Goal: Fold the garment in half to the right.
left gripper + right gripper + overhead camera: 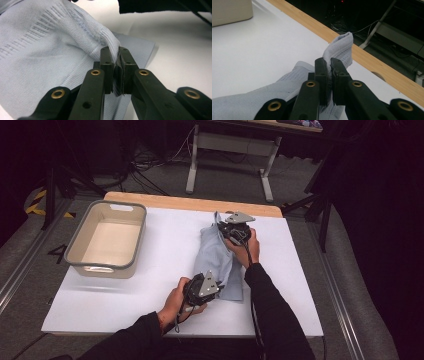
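A pale blue knitted garment (215, 257) lies lengthwise on the white table top (165, 265), roughly in the middle. My left gripper (216, 287) is shut on its near edge; in the left gripper view the black jaws pinch a fold of the garment (62, 50) at the gripper's tips (115, 56). My right gripper (227, 227) is shut on the far end. In the right gripper view a bunched corner of the garment (340, 46) sticks up above that gripper's tips (328, 63), lifted a little off the table.
A grey rectangular tub (109, 239) with nothing in it stands at the table's left side. A wooden strip (195, 203) runs along the far edge. Beyond it are a table frame (230, 157) and cables on the floor.
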Available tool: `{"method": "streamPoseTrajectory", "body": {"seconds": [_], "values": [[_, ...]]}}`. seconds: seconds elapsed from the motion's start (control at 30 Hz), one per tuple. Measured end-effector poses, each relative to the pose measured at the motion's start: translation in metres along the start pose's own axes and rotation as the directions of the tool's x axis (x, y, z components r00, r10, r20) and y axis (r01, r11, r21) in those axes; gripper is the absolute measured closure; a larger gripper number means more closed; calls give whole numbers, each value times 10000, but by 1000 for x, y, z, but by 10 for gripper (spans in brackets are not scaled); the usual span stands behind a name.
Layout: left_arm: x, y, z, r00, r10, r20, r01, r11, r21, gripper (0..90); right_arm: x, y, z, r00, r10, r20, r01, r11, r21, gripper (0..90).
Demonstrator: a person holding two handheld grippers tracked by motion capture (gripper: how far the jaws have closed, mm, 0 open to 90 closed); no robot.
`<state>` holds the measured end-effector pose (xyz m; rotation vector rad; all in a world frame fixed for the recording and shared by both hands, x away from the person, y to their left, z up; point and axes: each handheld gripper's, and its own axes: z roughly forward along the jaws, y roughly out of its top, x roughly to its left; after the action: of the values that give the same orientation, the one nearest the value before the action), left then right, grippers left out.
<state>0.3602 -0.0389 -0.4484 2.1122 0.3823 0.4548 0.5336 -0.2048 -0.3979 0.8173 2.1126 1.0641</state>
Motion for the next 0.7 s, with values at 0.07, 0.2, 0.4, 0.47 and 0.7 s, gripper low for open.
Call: {"method": "streamPoseTrajectory", "body": {"seconds": [0.07, 0.2, 0.4, 0.47, 0.7], "values": [[-1, 1, 3, 10000, 8, 1, -8, 10000, 58, 840, 0, -1, 0, 10000, 3, 0, -3, 10000, 7, 852], [-2, 3, 6, 10000, 73, -59, -72, 9999, 108, 840, -1, -2, 1, 10000, 49, 25, -49, 10000, 46, 852], [-5, 4, 13, 9999, 101, -48, -99, 9994, 325, 840, -2, -3, 2, 10000, -39, 35, 38, 9999, 146, 852], [-5, 4, 15, 10000, 48, -8, -48, 9995, 303, 839, -2, -3, 2, 10000, -35, 31, 35, 9999, 147, 852], [-8, 8, 23, 9999, 127, 15, -128, 9979, 637, 835, -5, -4, 2, 9998, -165, -88, 168, 9995, 261, 852]]}}
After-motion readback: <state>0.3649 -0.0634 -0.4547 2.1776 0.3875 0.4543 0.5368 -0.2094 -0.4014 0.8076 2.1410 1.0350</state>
